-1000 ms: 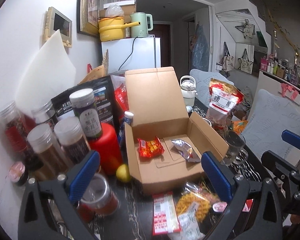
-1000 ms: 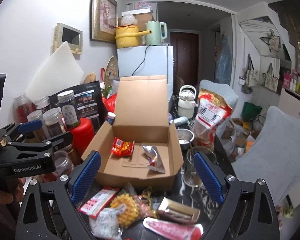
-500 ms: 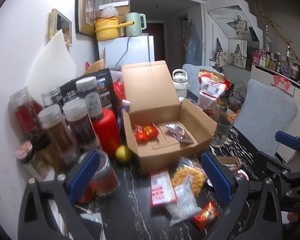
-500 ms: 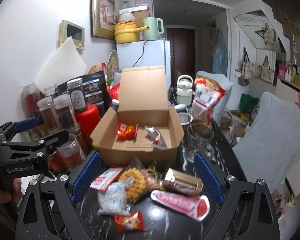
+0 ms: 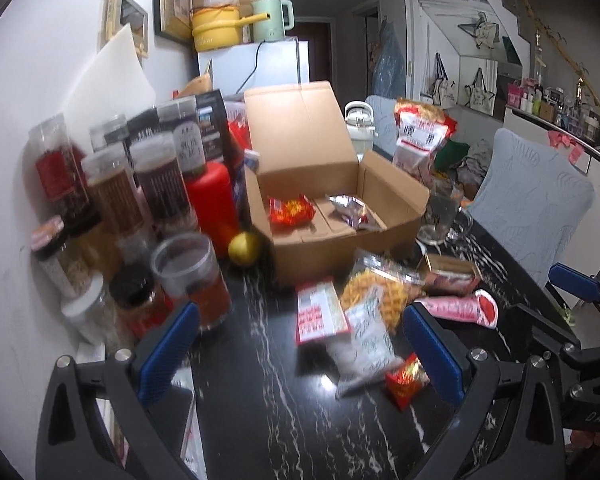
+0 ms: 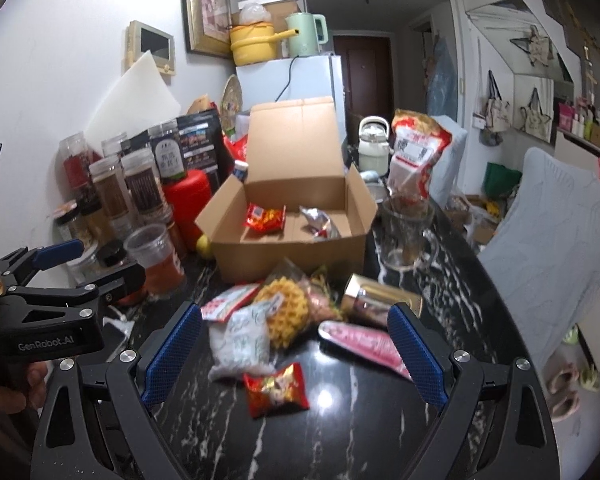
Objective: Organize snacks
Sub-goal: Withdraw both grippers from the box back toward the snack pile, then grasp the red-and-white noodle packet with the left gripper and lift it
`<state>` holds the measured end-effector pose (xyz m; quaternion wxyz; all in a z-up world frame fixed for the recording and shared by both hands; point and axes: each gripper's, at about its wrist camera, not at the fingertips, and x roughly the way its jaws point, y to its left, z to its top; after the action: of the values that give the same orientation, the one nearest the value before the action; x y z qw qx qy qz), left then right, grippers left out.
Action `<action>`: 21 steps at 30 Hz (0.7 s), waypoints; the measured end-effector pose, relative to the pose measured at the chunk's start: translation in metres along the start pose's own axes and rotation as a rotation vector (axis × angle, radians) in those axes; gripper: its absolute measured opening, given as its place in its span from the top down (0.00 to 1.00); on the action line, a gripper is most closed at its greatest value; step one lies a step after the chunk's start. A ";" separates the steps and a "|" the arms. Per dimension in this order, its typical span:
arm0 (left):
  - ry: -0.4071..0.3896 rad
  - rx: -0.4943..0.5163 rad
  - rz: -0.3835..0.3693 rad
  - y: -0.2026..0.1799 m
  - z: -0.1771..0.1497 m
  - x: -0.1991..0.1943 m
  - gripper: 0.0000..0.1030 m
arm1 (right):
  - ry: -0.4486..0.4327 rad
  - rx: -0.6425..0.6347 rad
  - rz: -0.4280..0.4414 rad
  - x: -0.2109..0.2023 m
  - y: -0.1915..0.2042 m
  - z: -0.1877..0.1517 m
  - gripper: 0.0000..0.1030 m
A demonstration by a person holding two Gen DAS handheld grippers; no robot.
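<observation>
An open cardboard box (image 5: 380, 240) (image 6: 284, 252) stands on the black marble table and holds a red snack packet (image 5: 291, 210) (image 6: 265, 218) and a silver packet (image 5: 350, 210) (image 6: 319, 222). In front of it lie loose snacks: a waffle pack (image 6: 288, 312), a white bag (image 6: 242, 344), a small red packet (image 6: 278, 388) (image 5: 406, 378), a pink packet (image 6: 364, 342) and a gold box (image 6: 376, 300). My left gripper (image 5: 300, 352) and right gripper (image 6: 292, 356) are both open and empty, hovering short of the pile.
Several jars (image 5: 112, 196) and a red canister (image 5: 214, 204) crowd the left wall. A lemon (image 5: 243, 243) sits beside the box. A glass mug (image 6: 406, 236) and a large red bag (image 6: 416, 152) stand right of the box. A grey chair (image 6: 548, 232) borders the table's right edge.
Both grippers have pulled back from the box, so more of the table and the loose snack pile shows. Both stay open and empty.
</observation>
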<state>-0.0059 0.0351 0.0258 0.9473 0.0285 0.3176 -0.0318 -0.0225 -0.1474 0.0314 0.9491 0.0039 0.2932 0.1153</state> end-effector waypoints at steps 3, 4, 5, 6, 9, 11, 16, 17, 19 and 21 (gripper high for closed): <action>0.018 -0.008 -0.011 0.000 -0.011 0.003 0.00 | 0.022 0.007 0.003 0.003 -0.001 -0.010 0.08; 0.028 -0.012 -0.020 0.000 -0.016 0.004 0.00 | 0.030 0.011 0.006 0.005 -0.001 -0.014 0.08; 0.033 -0.015 -0.024 0.001 -0.018 0.005 0.00 | 0.038 0.014 0.010 0.006 -0.001 -0.018 0.08; 0.040 -0.020 -0.030 0.001 -0.022 0.006 0.00 | 0.044 0.017 0.014 0.008 -0.002 -0.021 0.08; 0.057 -0.047 -0.055 0.004 -0.032 0.011 0.00 | 0.068 0.030 0.023 0.013 -0.002 -0.032 0.08; 0.067 -0.058 -0.070 0.006 -0.034 0.014 0.00 | 0.080 0.039 0.029 0.017 -0.002 -0.036 0.08; 0.089 -0.086 -0.077 0.014 -0.039 0.027 0.00 | 0.117 0.052 0.033 0.028 -0.003 -0.048 0.08; 0.095 -0.090 -0.078 0.015 -0.040 0.030 0.00 | 0.124 0.054 0.030 0.031 -0.003 -0.049 0.08; 0.111 -0.102 -0.081 0.019 -0.039 0.039 0.00 | 0.138 0.058 0.027 0.037 -0.005 -0.052 0.08; 0.121 -0.108 -0.085 0.020 -0.037 0.046 0.00 | 0.150 0.065 0.029 0.044 -0.006 -0.053 0.08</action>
<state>0.0101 0.0562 -0.0306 0.9243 -0.0343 0.3764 -0.0528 -0.0157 -0.1468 -0.0370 0.9220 0.0303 0.3669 0.1196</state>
